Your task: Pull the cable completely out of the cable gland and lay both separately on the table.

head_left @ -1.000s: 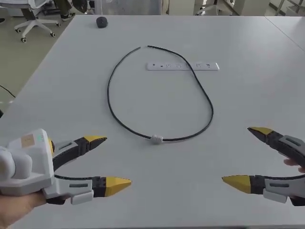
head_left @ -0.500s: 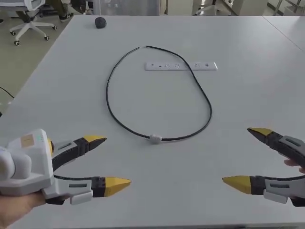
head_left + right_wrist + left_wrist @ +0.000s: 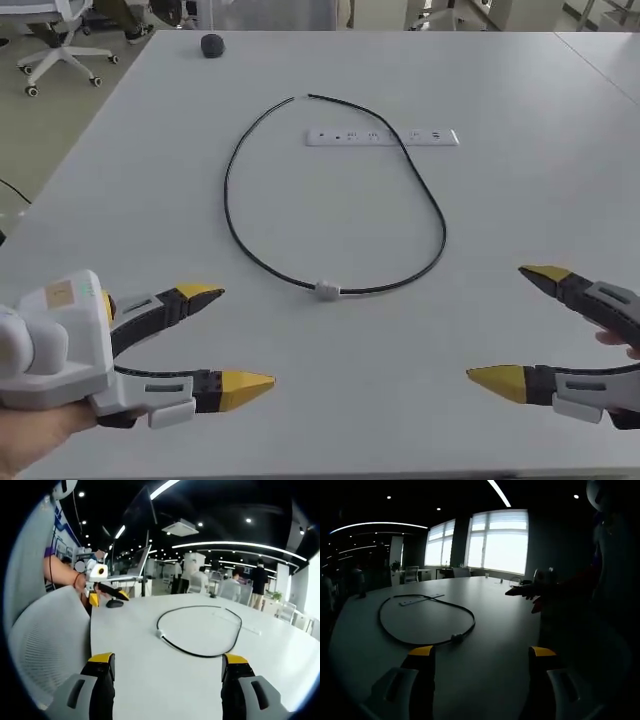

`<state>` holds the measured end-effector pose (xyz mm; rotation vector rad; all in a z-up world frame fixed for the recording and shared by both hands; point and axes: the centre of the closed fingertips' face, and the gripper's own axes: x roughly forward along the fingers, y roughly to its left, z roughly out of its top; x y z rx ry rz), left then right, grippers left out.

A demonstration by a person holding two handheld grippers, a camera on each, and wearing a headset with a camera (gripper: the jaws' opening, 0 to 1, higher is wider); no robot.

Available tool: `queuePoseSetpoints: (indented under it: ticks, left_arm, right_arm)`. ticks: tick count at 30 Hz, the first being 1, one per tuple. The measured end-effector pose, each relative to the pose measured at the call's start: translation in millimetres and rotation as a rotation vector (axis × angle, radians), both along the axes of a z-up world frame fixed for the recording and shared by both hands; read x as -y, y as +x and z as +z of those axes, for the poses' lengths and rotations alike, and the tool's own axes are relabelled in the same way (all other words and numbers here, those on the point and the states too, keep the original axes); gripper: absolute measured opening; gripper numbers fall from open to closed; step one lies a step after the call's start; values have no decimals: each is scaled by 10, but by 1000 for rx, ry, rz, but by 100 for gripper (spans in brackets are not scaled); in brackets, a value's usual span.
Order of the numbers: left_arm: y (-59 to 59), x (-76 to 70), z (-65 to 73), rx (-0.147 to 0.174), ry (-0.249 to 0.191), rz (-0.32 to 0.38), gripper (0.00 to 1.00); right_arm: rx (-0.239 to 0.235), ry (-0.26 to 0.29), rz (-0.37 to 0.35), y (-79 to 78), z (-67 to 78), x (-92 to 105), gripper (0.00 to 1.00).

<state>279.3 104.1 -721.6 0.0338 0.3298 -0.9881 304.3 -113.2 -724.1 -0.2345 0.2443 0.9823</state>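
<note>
A thin black cable (image 3: 228,205) lies in a wide loop on the white table (image 3: 520,180). A small white cable gland (image 3: 327,290) sits on it at the loop's near side. The same cable (image 3: 385,627) and gland (image 3: 455,638) appear in the left gripper view, and the cable (image 3: 235,635) with its gland (image 3: 159,634) in the right gripper view. My left gripper (image 3: 213,337) hovers open at the near left, short of the gland. At the near right my right gripper (image 3: 520,328) is open too. Nothing sits between either pair of jaws.
A white power strip (image 3: 383,138) lies under the cable's far side. A dark round object (image 3: 212,45) rests at the table's far left corner. Office chairs (image 3: 60,35) stand beyond the table. People stand in the background of the right gripper view.
</note>
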Motion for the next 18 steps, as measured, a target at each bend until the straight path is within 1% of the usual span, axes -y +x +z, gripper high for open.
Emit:
queuePoseSetpoints:
  ticks: [2, 3, 5, 7, 8, 9, 10, 11, 12, 14, 18]
  left_arm:
    - [3, -5, -5, 0, 2, 1, 77]
    - [3, -5, -8, -2, 1, 1, 77]
    - [3, -7, -9, -1, 3, 0, 77]
    - [6, -7, -6, -2, 0, 3, 77]
    - [9, -10, -6, 1, 3, 3, 77]
    - [10, -10, -7, 0, 1, 2, 77]
    - [14, -14, -12, -1, 2, 5, 77]
    - [17, -17, -14, -1, 4, 6, 77]
    - [19, -17, -9, 0, 0, 6, 77]
    - [27, -22, -1, 2, -3, 10, 77]
    - [36, -41, 3, 6, -3, 15, 77]
  right_arm:
    - [-9, 3, 6, -9, -6, -11, 89]
    - [-4, -5, 8, -6, -10, -9, 89]
    - [-9, 3, 7, 0, -8, -15, 89]
    - [-6, -6, 8, 25, -12, -26, 87]
    - [-15, -5, 16, 42, -15, -64, 86]
    - [-6, -32, 22, 82, -29, -106, 84]
    - [-8, -46, 37, 102, -41, -148, 80]
    - [-20, -48, 48, 127, -48, -198, 79]
    - [-14, -61, 54, 196, -45, -267, 79]
    - [-11, -66, 87, 266, -27, -399, 79]
    - [5, -81, 135, 371, 20, -578, 80]
